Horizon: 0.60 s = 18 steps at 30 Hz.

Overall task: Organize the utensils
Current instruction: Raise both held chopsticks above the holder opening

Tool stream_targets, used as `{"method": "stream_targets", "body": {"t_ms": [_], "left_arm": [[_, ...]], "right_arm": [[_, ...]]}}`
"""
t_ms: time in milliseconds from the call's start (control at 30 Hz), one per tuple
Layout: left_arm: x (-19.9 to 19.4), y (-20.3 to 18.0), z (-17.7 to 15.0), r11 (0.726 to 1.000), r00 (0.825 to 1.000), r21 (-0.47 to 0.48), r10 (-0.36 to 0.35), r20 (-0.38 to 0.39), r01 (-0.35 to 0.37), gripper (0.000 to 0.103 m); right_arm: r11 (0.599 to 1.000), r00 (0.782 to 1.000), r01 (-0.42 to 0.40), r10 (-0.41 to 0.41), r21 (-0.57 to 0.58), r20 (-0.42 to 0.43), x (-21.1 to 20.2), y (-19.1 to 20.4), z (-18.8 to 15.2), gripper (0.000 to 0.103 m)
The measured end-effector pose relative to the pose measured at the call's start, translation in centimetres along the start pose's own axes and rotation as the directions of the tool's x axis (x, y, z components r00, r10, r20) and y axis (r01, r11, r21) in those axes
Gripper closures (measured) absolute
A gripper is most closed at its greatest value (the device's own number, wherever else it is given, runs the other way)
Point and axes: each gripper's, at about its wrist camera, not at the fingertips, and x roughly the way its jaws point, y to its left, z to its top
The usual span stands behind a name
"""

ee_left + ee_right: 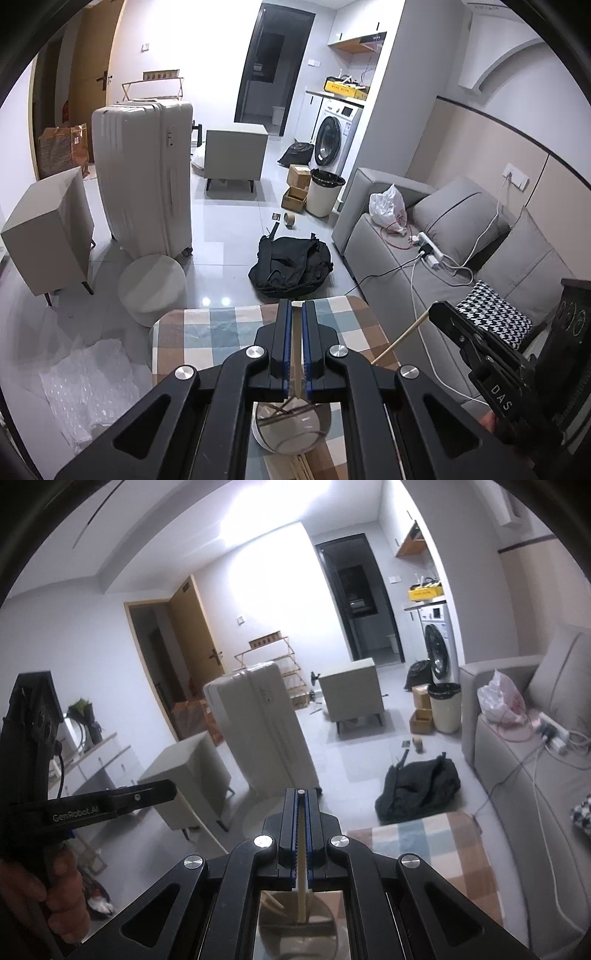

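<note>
My left gripper (296,306) is shut on a pale wooden chopstick (295,354) that runs down between its blue pads into a clear glass cup (291,428) on the checked tablecloth (221,328). My right gripper (301,794) is shut on another wooden chopstick (303,878), whose lower end hangs over the same glass cup (295,919). In the left wrist view the right gripper (437,308) shows at the right, with its chopstick (400,339) slanting down toward the table. More sticks lie on the cloth below the cup (301,467).
A grey sofa (424,291) with a power strip and cables runs along the right. On the floor are a black bag (291,266), a round stool (151,284), a white suitcase (144,173), side cabinets and bubble wrap (81,384).
</note>
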Motion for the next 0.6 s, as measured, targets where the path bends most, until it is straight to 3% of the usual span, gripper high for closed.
{"method": "stream_targets", "body": {"t_ms": [233,600], "left_arm": [[2.7,1.0,-0.5,1.000,0.999,0.004,0.004,-0.040,-0.004,0.102],[4.7,1.7,-1.6,1.000,0.995,-0.007,-0.005,-0.097,0.004,0.102]], "right_arm": [[0.999,0.999,0.001,-0.004,-0.050,-0.046,3.4,0.1,-0.9,0.101],[0.998,0.995,0.007,-0.013,-0.057,-0.102,5.3,-0.8,-2.7,0.100]]}}
